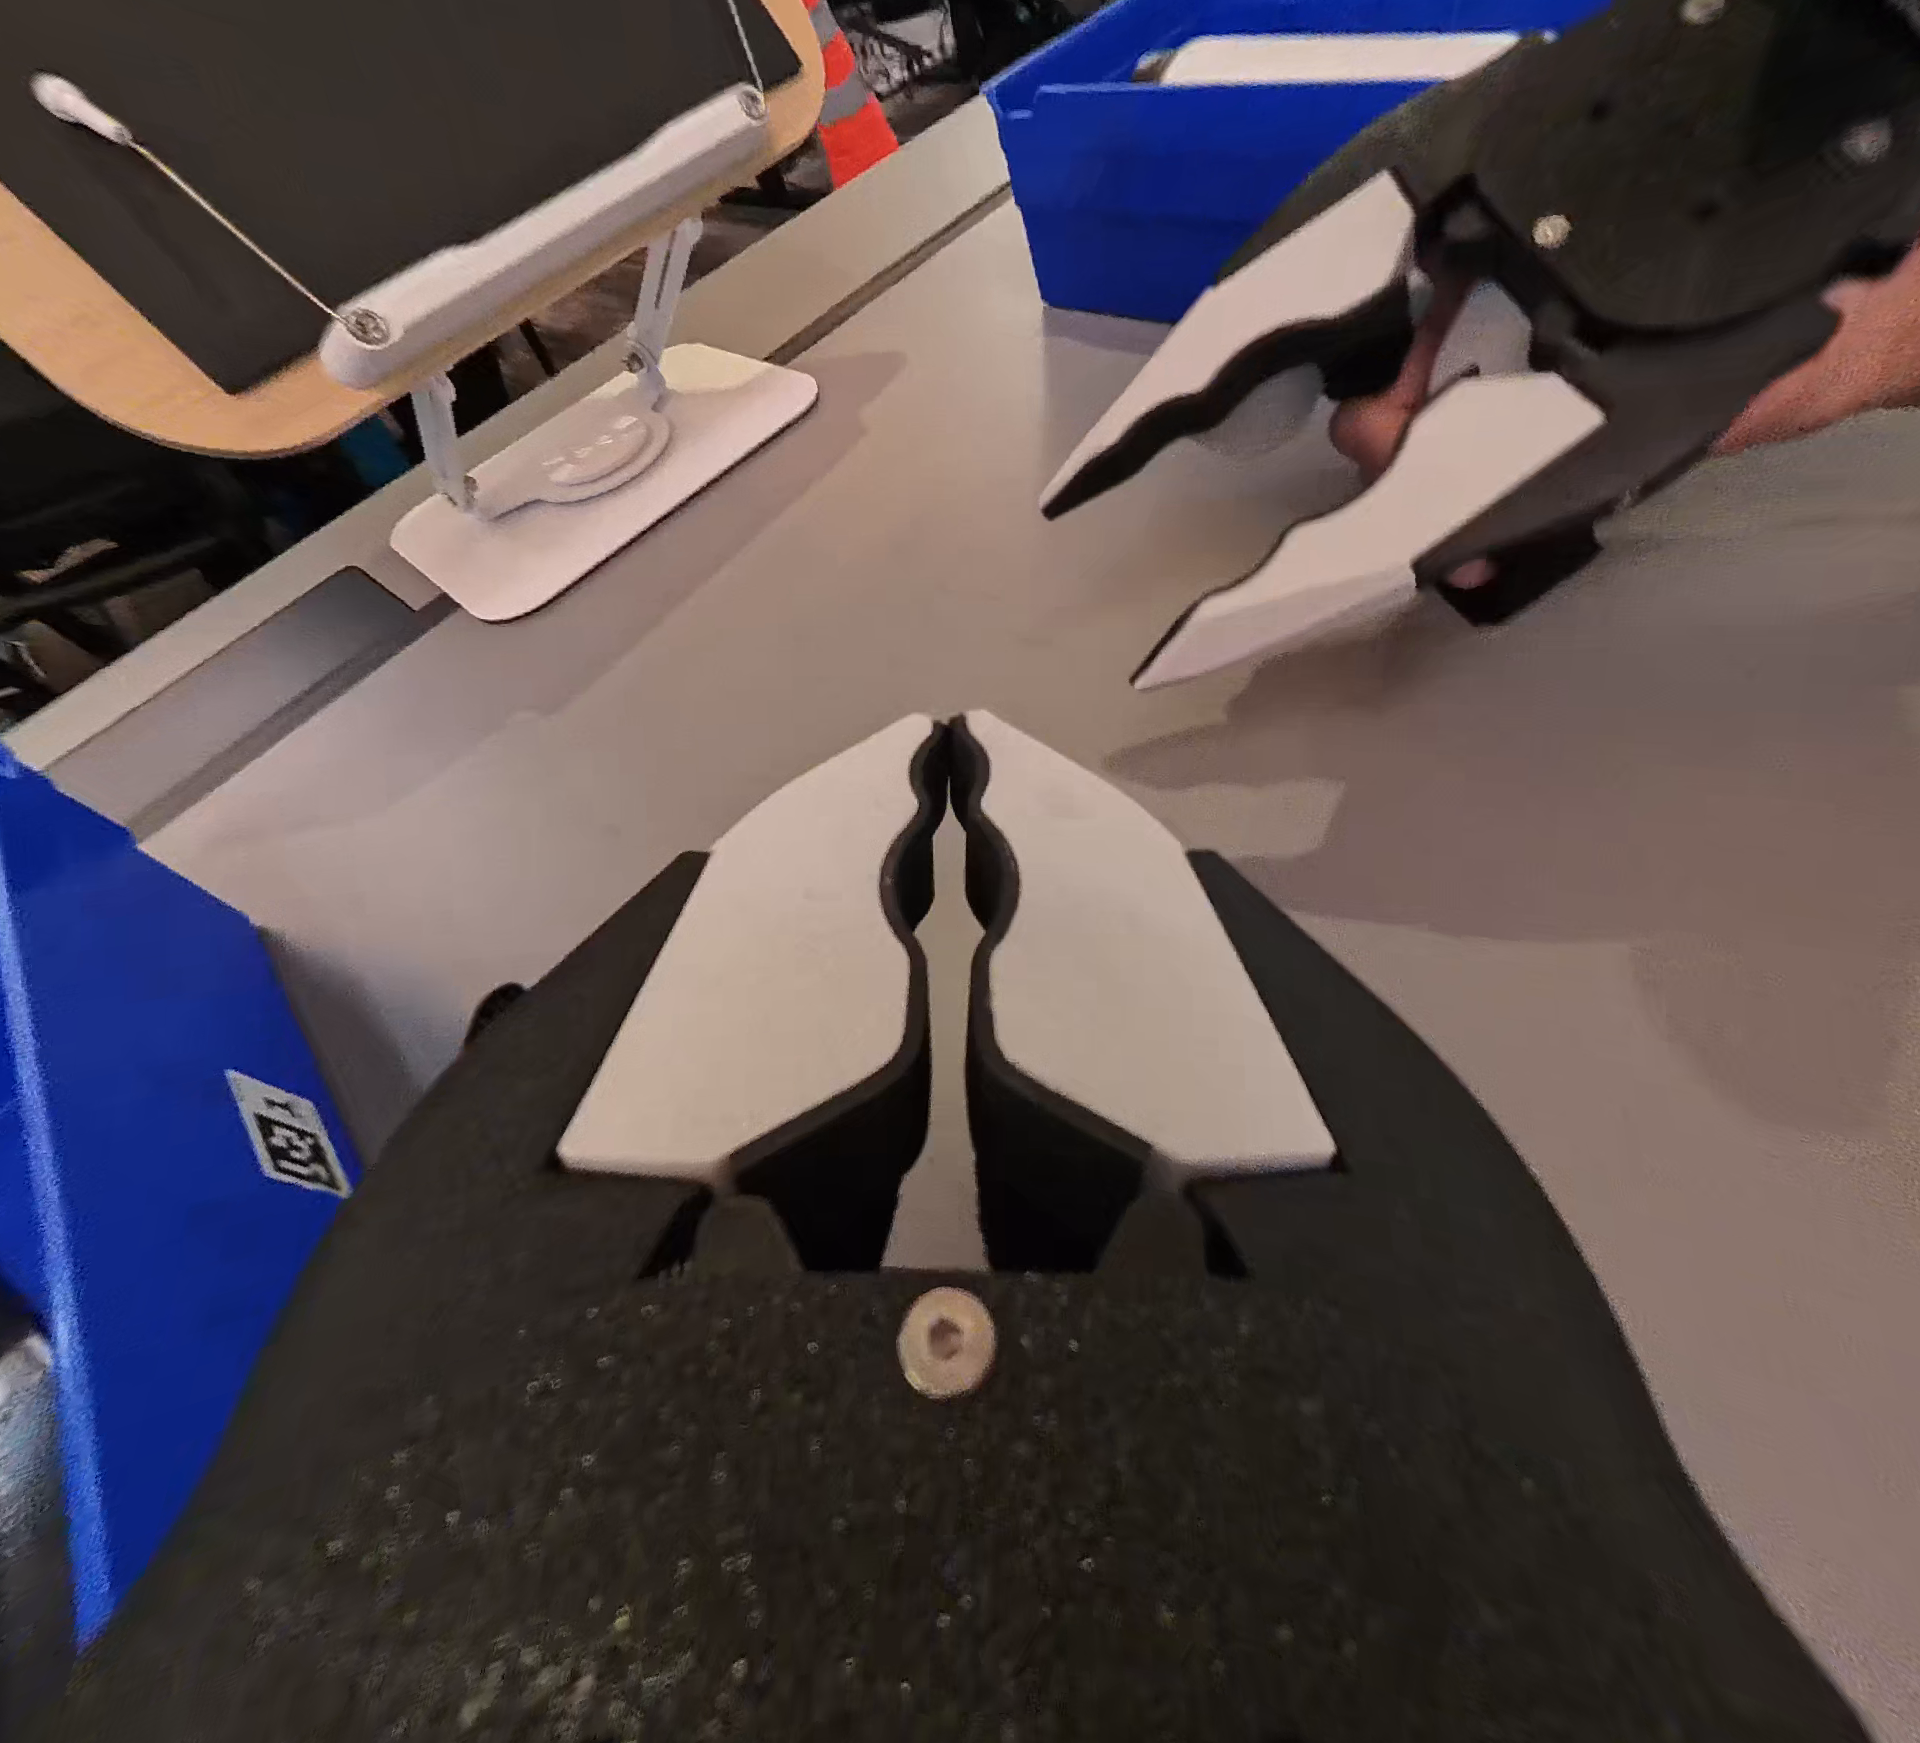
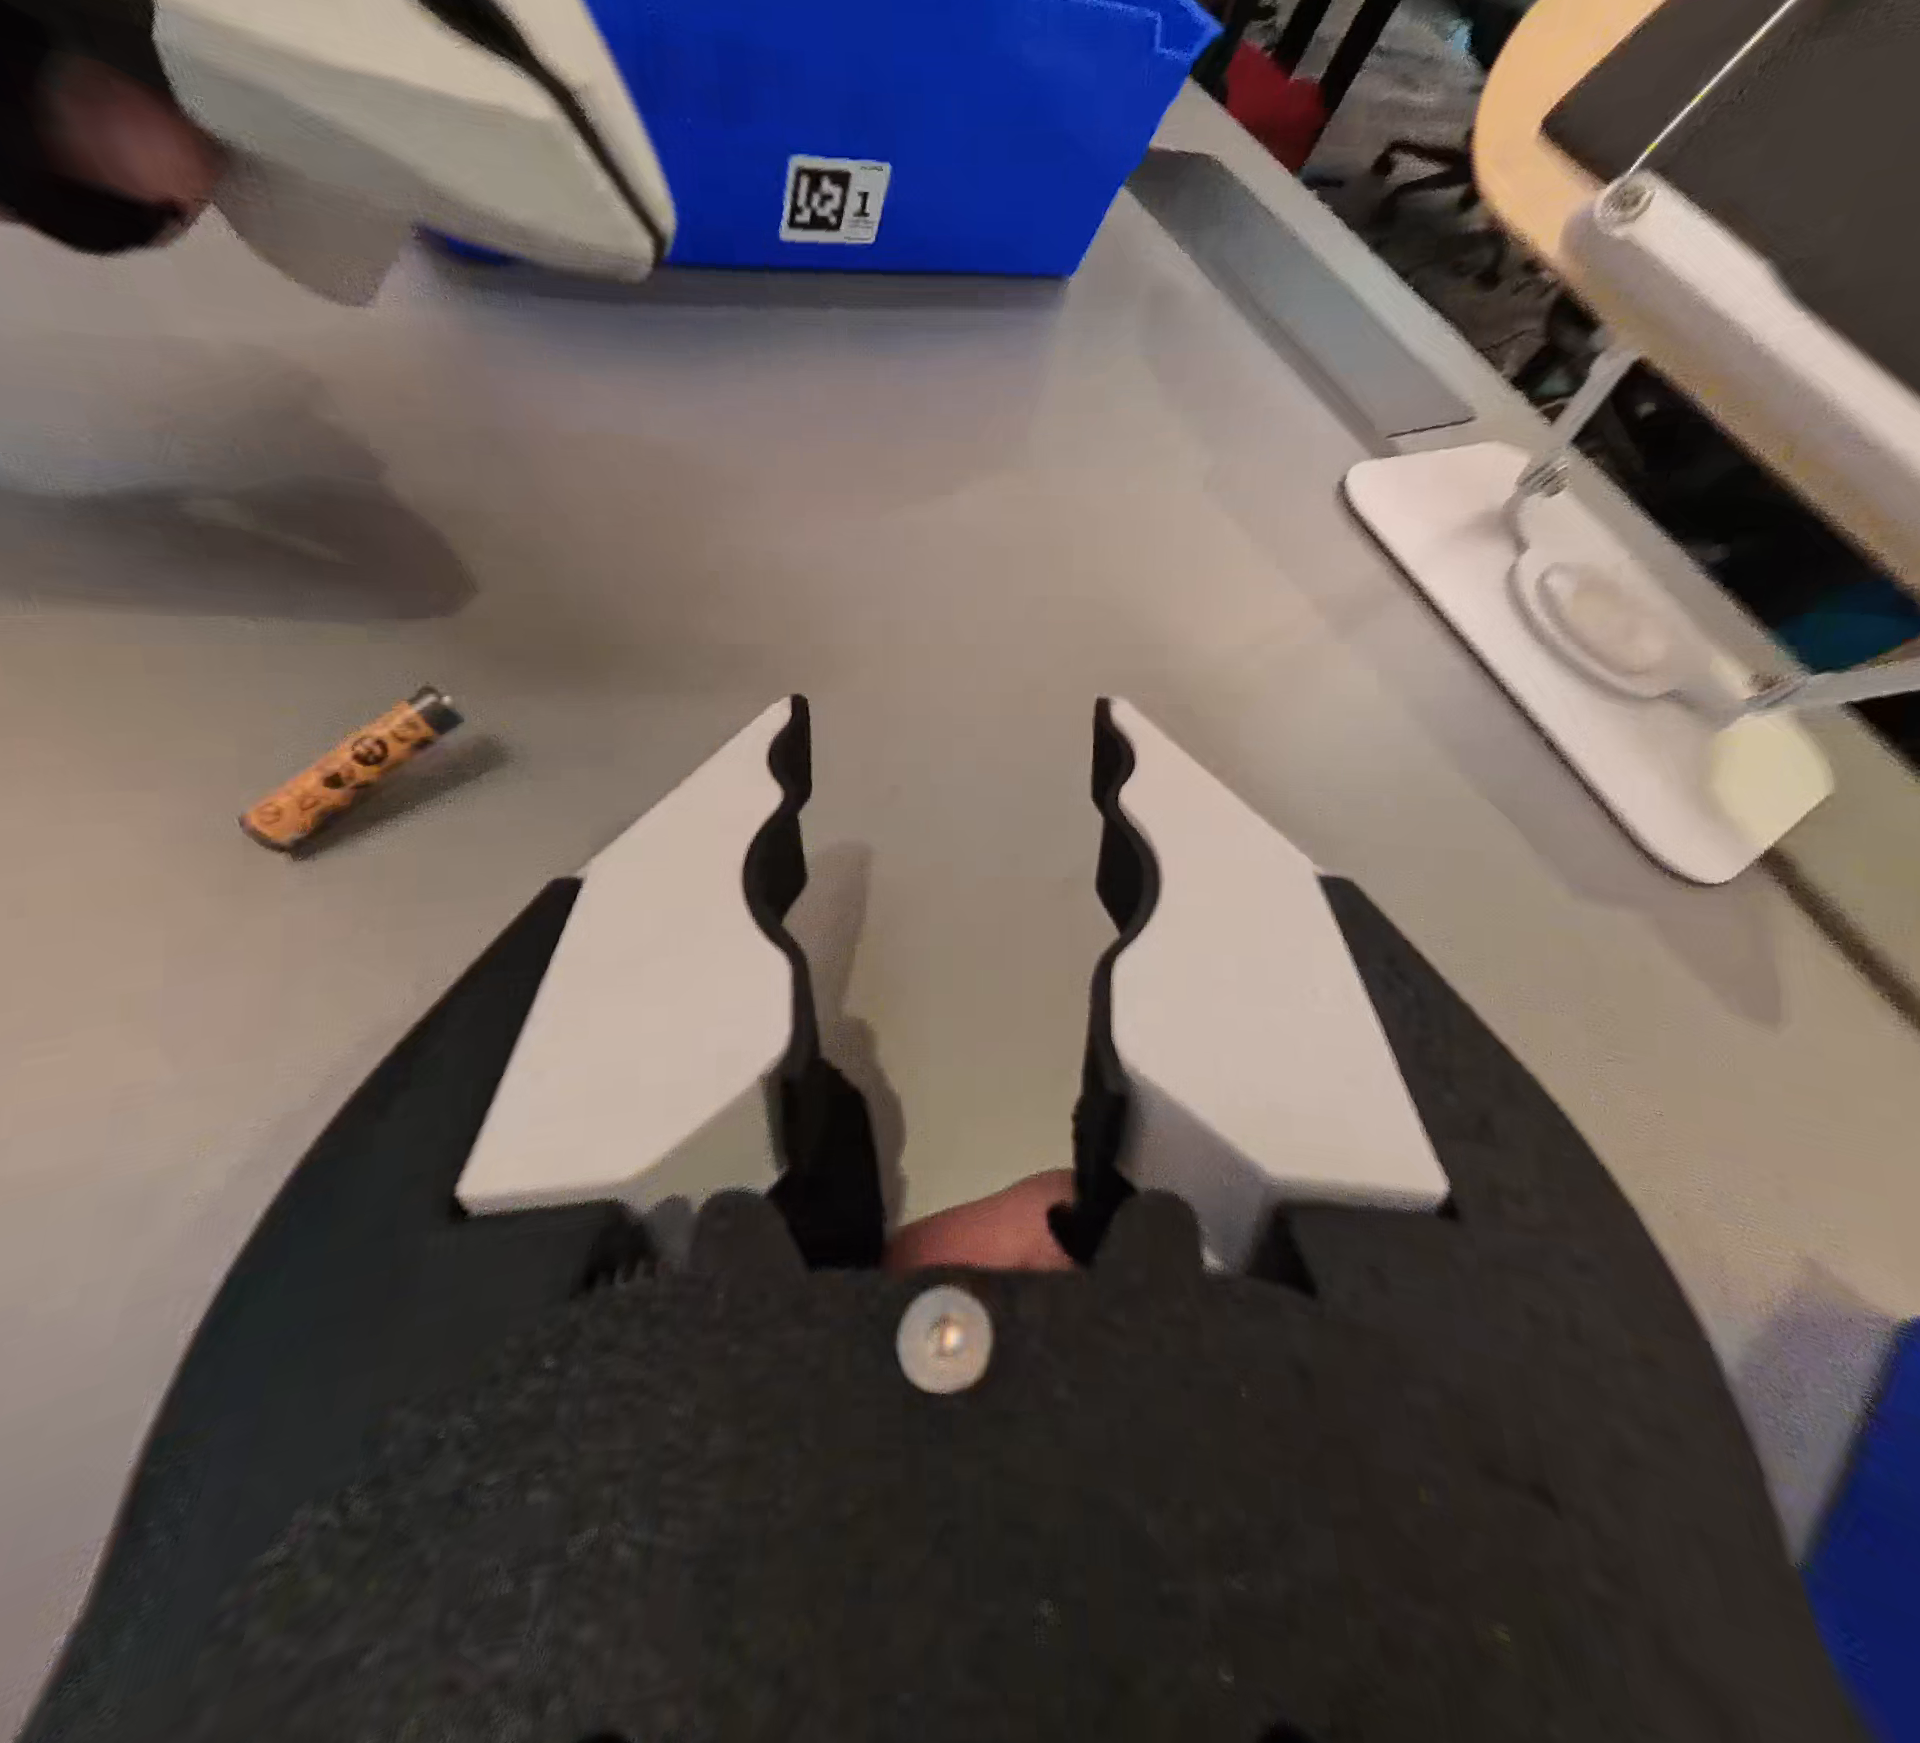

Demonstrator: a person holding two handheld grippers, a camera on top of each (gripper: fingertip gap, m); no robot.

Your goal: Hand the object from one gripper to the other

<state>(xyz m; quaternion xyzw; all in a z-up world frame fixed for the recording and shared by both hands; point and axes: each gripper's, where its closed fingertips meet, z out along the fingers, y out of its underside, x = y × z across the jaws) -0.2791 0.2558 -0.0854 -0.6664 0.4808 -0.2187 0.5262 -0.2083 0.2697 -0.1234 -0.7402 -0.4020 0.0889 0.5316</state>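
An orange patterned lighter (image 2: 353, 771) with a black and metal top lies flat on the grey table (image 2: 935, 498), to the left of my right gripper (image 2: 948, 711). The right gripper is open and empty, low over the table, and also shows in the left wrist view (image 1: 1096, 597) at the upper right, held by a hand. My left gripper (image 1: 951, 722) is shut with nothing between its tips. Its blurred white fingers (image 2: 343, 104) show at the top left of the right wrist view, above and beyond the lighter. The lighter is not seen in the left wrist view.
A blue bin (image 2: 883, 62) with a square marker label stands at the far side of the table. Another blue bin (image 1: 1122, 176) holds a white object. A dark board on a white stand (image 1: 613, 488) stands near the table edge, on the right in the right wrist view (image 2: 1538, 613). The grippers' ends are close to 9 cm from one another.
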